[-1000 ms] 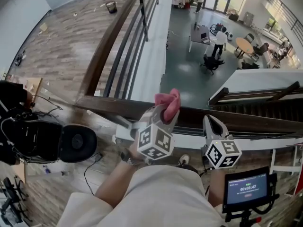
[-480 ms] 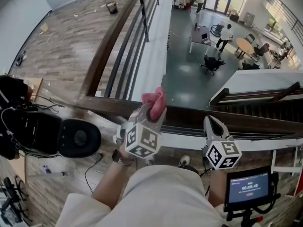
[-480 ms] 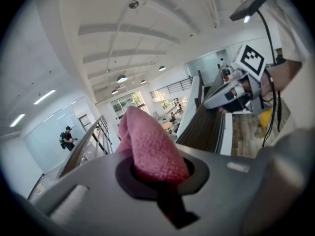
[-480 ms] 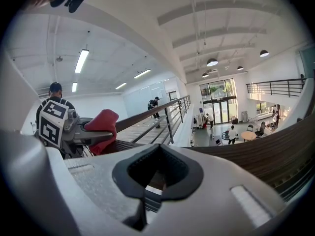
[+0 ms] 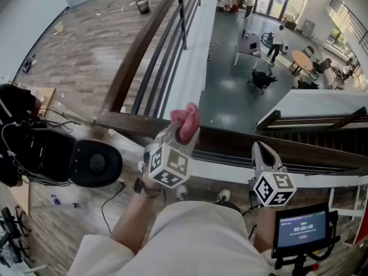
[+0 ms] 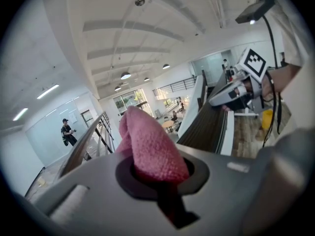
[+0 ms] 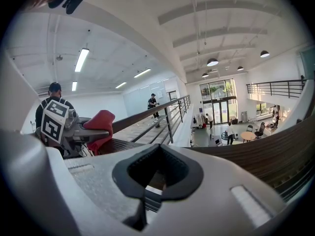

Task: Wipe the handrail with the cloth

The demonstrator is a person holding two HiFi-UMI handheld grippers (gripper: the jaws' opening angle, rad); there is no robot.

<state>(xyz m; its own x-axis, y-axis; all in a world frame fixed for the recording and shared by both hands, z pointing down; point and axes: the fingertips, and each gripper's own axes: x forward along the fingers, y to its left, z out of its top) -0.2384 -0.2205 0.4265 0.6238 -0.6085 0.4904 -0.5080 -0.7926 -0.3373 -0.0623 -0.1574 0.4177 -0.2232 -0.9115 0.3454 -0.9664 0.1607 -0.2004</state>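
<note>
Head view: at a balcony corner, my left tongs [image 5: 183, 130] hold a pink cloth [image 5: 185, 118] to the dark wooden handrail [image 5: 241, 141], just beside its joint with the side rail [image 5: 135, 56].
Left tongs: clenched on the cloth, which bulges as a folded wad out of the hollow between the jaws. It is pinched low, I judge, so that fabric rather than plastic meets the wood.
Cloth: over the handrail's near edge. In the right gripper view it drapes from the tongs down onto the top of the wood and appears to touch it.
Right tongs [image 5: 260, 149]: closed on nothing, with only the handrail seen through their hollow. They sit at the handrail well right of the cloth; whether they touch it or hang just above it I cannot tell. I judge they are parked clear of the wiping path.
Stage: wiping looks under way, given cloth on wood. How much of the handrail is done cannot be told.
Risk: beyond the handrail is an open drop to the lower floor [image 5: 230, 91]. A slack pinch could send the cloth over, which would explain the firm clench.
</note>
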